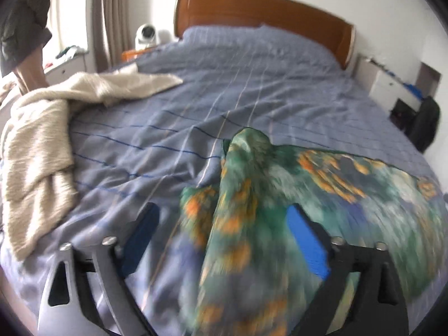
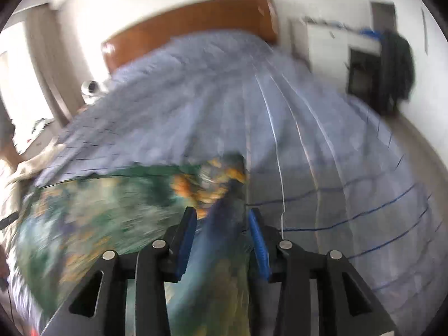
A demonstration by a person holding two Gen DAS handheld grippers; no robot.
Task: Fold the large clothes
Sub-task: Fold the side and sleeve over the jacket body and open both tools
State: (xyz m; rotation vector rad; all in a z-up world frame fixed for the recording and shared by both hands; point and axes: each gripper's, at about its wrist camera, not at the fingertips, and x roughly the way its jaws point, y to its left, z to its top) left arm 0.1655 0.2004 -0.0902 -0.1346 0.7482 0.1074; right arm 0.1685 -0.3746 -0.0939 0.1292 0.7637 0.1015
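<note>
We look down both tools at a bed [image 1: 252, 89] under a blue checked cover. A green and orange patterned garment [image 1: 252, 196] lies rumpled on the near part of the bed, its lower edge cut off by the frame. Our left tool [image 1: 224, 224] stands wide apart, released, with a ridge of the cloth rising between its fingers but not pressed. Our right tool [image 2: 222, 226] is part open; cloth runs between its blue pads [image 2: 259, 240], yet motion blur hides whether they touch it. A cream knitted blanket [image 1: 39, 145] lies heaped at the left edge. Beyond it a person's arm [image 1: 29, 70] shows, mostly cropped.
</note>
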